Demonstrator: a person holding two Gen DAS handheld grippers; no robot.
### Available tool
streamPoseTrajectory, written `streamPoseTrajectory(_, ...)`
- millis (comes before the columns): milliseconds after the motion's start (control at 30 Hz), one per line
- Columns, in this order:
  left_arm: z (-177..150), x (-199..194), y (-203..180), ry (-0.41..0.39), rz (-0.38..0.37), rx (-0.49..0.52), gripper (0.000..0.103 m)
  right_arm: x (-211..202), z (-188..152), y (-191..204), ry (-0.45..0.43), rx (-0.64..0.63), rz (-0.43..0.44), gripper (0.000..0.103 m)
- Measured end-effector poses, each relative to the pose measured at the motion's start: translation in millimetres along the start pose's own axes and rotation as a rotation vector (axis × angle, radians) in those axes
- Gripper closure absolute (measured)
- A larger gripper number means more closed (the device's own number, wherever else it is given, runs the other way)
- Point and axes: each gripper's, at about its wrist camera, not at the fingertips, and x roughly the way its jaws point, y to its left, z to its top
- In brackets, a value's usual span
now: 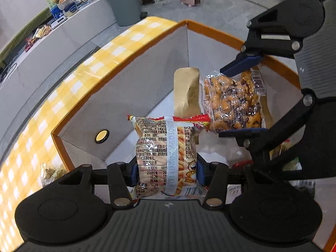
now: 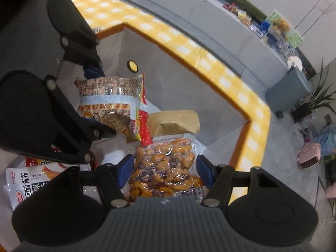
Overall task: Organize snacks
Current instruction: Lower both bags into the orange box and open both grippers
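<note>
While both grippers hang over the orange-rimmed box (image 1: 134, 96), each has a snack between its blue pads. We read the left gripper (image 1: 167, 173) as clamped on the fries-print snack bag (image 1: 168, 157): both pads touch the bag's sides in the left wrist view, and the bag stands upright from them over the box floor. The right gripper (image 2: 166, 173) straddles the clear pack of glazed nuts (image 2: 166, 168). In its own view the near pad sits against the pack, but the far pad shows a sliver of gap, so we cannot tell whether that grip is firm; in the left wrist view the pads do seem to bracket the pack top and bottom.

A brown paper pouch (image 1: 187, 92) leans upright inside the box near its corner, just behind both held packs. A white snack packet (image 2: 27, 184) lies at the lower left of the right wrist view.

Risks we note:
- The two grippers are close together; lowering both at once could knock linkages or crush one pack against the other.
- Either pack could tip the pouch over on the way down.
- If the right grip is loose, the slick film may slip out early and land askew.
</note>
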Motion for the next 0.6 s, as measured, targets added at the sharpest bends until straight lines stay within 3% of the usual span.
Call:
streamPoseTrajectory(200, -3, -6, 1, -0.038, -0.019, 0.006, 0.036, 3, -8, 1, 0.0, 0.019, 0.014, 0.039)
streamPoseTrajectory(333, -6, -23, 6, -0.128, -0.004, -0.036, 0.015, 4, -9, -2, -0.004, 0.053, 0.029, 0.039)
streamPoseTrajectory(600, -10, -50, 16, -0.209, -0.026, -0.085, 0.015, 7, -5, -2, 0.008, 0.069, 0.039, 0.039)
